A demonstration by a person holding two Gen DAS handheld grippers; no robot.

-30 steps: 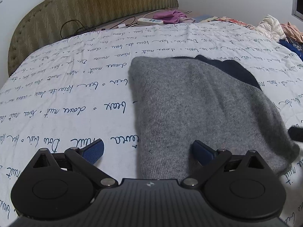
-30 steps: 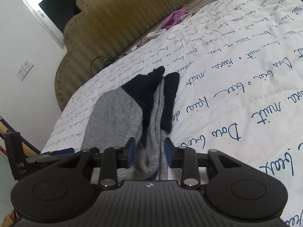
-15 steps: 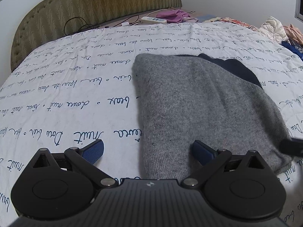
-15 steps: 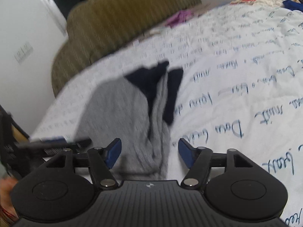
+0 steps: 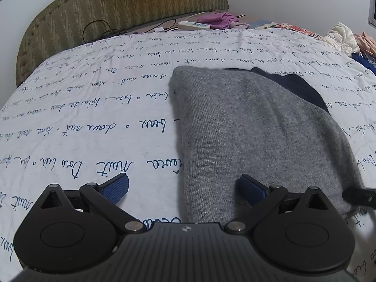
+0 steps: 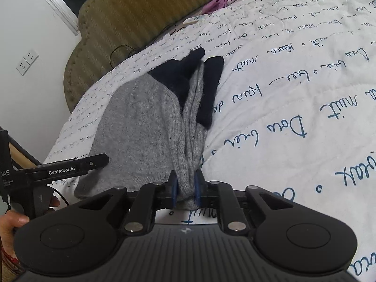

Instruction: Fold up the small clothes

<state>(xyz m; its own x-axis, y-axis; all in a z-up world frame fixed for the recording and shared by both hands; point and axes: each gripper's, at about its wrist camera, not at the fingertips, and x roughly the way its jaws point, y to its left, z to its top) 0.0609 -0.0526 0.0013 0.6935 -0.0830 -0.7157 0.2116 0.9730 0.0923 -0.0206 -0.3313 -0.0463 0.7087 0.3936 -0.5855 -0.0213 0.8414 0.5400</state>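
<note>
A grey knit garment with navy parts lies folded on the white bedspread with blue script. My left gripper is open, low over its near left edge, one blue pad on the sheet, the other over the grey knit. In the right wrist view the garment shows its navy ends far away. My right gripper is shut on the bunched grey edge at the garment's near right side. The left gripper's body shows at the left there.
A padded olive headboard rises behind the bed. A power strip, black cables and purple cloth lie at the bed's head. A pile of clothes sits at the far right. The bedspread stretches left.
My right gripper opened half a second ago and has now shut again on the grey edge, closer in. My left gripper stayed open and drew back slightly.
</note>
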